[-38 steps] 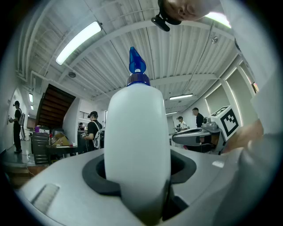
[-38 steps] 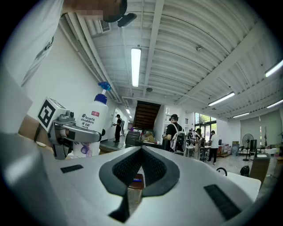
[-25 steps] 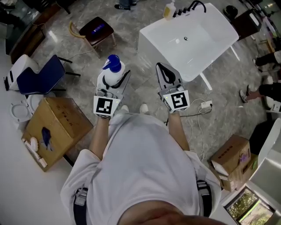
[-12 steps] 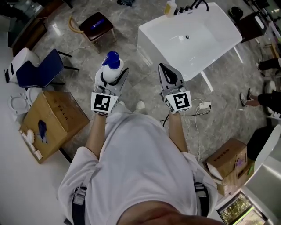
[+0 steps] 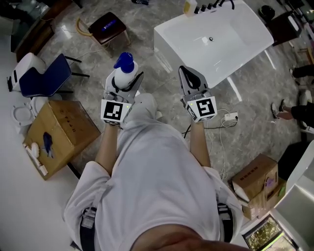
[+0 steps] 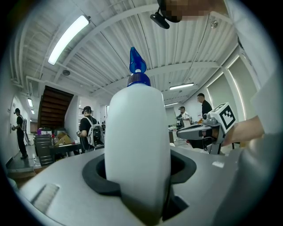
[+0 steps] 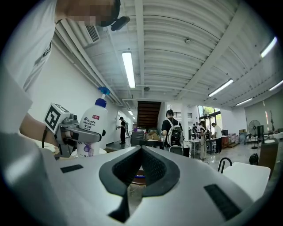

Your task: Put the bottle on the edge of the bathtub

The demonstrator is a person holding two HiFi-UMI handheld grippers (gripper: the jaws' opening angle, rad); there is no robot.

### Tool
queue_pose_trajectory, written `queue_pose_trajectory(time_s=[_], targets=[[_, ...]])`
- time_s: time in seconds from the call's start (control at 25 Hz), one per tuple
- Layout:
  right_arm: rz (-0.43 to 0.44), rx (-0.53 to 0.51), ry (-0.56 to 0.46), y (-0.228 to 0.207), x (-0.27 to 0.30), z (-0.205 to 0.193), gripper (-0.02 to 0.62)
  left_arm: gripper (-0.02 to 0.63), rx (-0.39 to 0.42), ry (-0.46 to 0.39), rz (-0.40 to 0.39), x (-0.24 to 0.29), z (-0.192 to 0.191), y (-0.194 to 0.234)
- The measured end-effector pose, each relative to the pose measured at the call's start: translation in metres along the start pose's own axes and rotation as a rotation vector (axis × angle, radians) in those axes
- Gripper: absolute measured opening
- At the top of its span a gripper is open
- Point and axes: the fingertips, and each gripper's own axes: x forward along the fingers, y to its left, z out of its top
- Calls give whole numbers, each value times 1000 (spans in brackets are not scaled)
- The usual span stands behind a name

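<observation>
Seen from above, a person in a white shirt (image 5: 157, 186) stands with both forearms stretched forward, a handheld gripper in each hand. The left gripper (image 5: 126, 84) has its fingers clamped on the sides of the bottle (image 5: 124, 74), a white plastic bottle with a blue cap (image 5: 124, 61). In the left gripper view the bottle (image 6: 138, 145) stands upright and fills the gap between the jaws, its blue cap (image 6: 136, 68) pointing at the ceiling. The right gripper (image 5: 184, 72) is level with the left one and well apart from it. Its fingers are drawn together to a point with nothing between them, and the right gripper view shows the dark pads (image 7: 152, 170) meeting at their tips. That view also shows the bottle (image 7: 93, 126) off to the left, held in the left gripper (image 7: 82, 134). The bottle is in the air above a grey marbled floor (image 5: 157, 90), short of the bathtub. On the floor to the left lies an open cardboard box (image 5: 64, 137), with a blue chair (image 5: 41, 78) beyond it. To the right, a white power strip (image 5: 229, 117) lies near the right gripper. Farther ahead stands the white bathtub (image 5: 171, 46), with dark taps (image 5: 216, 5) and a small yellowish bottle (image 5: 190, 6) on its far edge.
</observation>
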Motion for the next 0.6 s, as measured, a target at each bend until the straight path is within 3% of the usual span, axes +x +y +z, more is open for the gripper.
queue_pose_trajectory(time_s=[0.32, 0.6], targets=[[-42, -21, -12, -34, 18, -4, 2, 252, 16, -28, 1, 42, 0, 17], [-65, -49, 15, -78, 62, -22, 2, 252, -2, -56, -43, 117, -14, 43]])
